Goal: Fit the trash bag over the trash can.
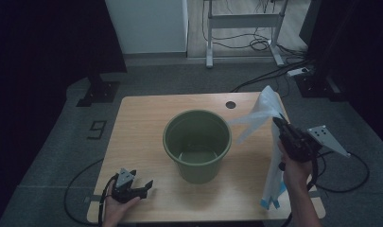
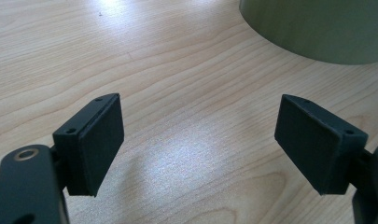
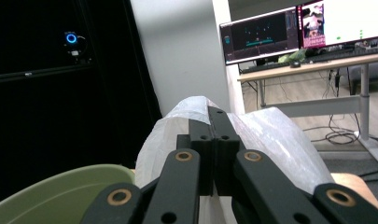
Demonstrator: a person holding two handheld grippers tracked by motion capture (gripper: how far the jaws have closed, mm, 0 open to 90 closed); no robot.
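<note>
Two grippers are working at this table, and the coming move is turning on how the plastic bag is lying relative to the green bucket. The right gripper is clamping its jaws tight on the bag near its upper end, holding it above the right side of the table, just to the right of the bucket's rim. The bag is hanging with its long axis running almost straight up and down: a crumpled top is poking upward past the jaws, a loose flap is reaching left toward the bucket, and the blue-edged bottom is pointing down near the table's front right corner. In the right gripper view the film is bulging on both sides of the closed jaws. The left gripper is resting with jaws spread and empty at the front left, farther from the bag, so the right hand is likely the one carrying it leftward over the bucket's mouth
</note>
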